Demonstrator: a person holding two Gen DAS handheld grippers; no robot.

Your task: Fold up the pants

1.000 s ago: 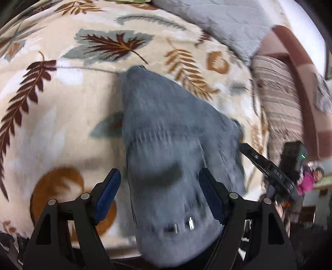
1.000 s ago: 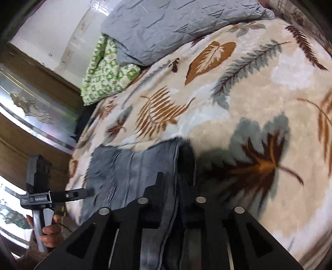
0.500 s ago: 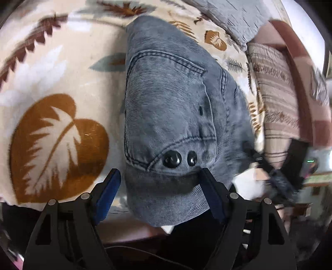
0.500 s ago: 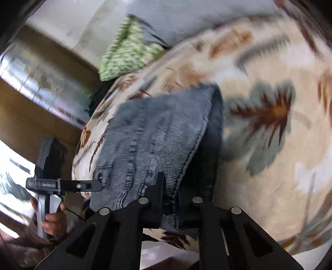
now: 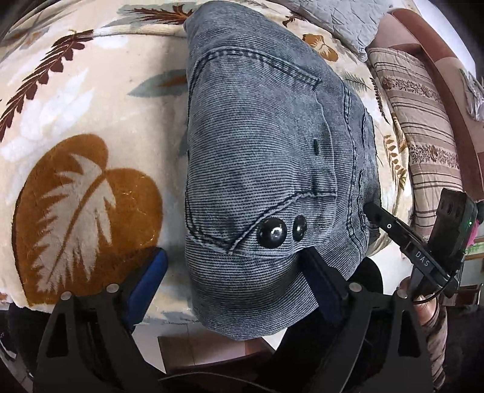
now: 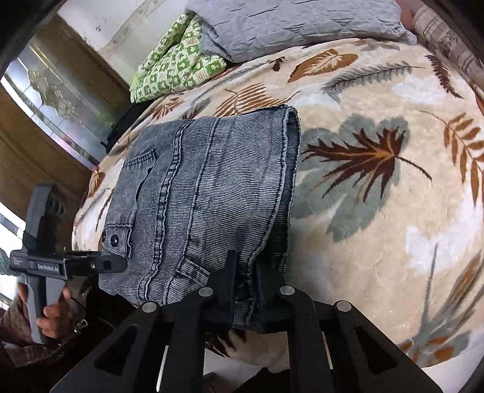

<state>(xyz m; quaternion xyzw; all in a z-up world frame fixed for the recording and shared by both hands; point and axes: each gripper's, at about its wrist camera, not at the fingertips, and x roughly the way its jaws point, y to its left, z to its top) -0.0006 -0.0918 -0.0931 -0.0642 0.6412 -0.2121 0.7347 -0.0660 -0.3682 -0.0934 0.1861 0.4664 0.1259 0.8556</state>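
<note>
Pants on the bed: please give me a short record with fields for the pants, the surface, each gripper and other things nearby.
pants: grey-blue denim pants, folded, near edge hanging over the bed edge
surface: leaf-print blanket
left gripper: left gripper open, fingers on either side of the pants' near edge
right gripper: right gripper shut on the pants' near edge
nearby: grey quilted pillow, green patterned cloth, both at the far side

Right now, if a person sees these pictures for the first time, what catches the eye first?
First, the folded grey-blue corduroy pants with two dark metal snap buttons, lying at the near edge of the cream plush blanket with brown and grey leaves. The right gripper is shut on their edge, while the left gripper is open around the waistband.
</note>
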